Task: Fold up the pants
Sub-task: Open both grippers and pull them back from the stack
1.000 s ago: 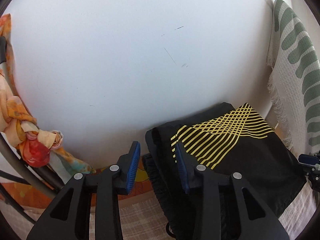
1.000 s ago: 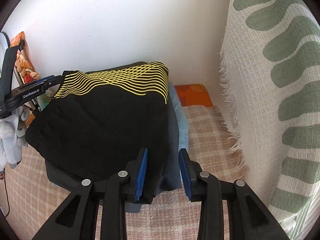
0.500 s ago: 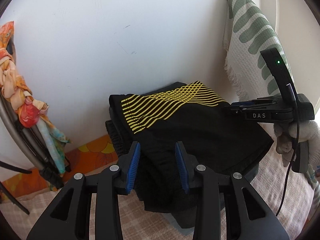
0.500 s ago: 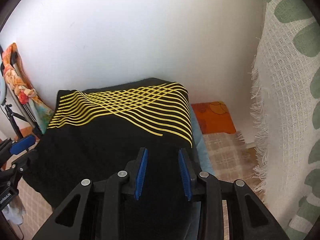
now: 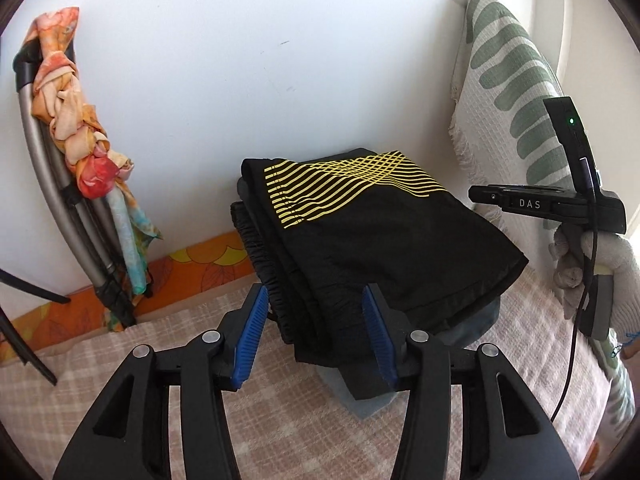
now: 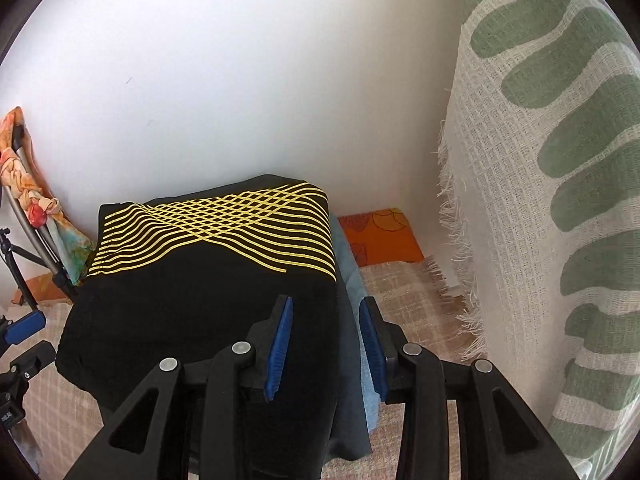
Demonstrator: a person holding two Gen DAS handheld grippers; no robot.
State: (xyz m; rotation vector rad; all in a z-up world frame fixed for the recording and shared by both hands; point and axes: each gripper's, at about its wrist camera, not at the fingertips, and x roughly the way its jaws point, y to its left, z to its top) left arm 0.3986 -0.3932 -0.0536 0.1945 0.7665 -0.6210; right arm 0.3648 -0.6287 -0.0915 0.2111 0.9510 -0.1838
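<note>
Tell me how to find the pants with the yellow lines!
Look at the white wall, then down to the checked blanket below it, where a small pile of folded clothes sits. The black pants lie on top. Only they have wavy, crossing yellow stripes; the pieces underneath are plain grey and blue.

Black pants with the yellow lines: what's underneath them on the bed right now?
The black pants lie folded on top of a pile. Under them a dark grey garment and a light blue one stick out along the edge. Anything deeper in the pile is covered.
</note>
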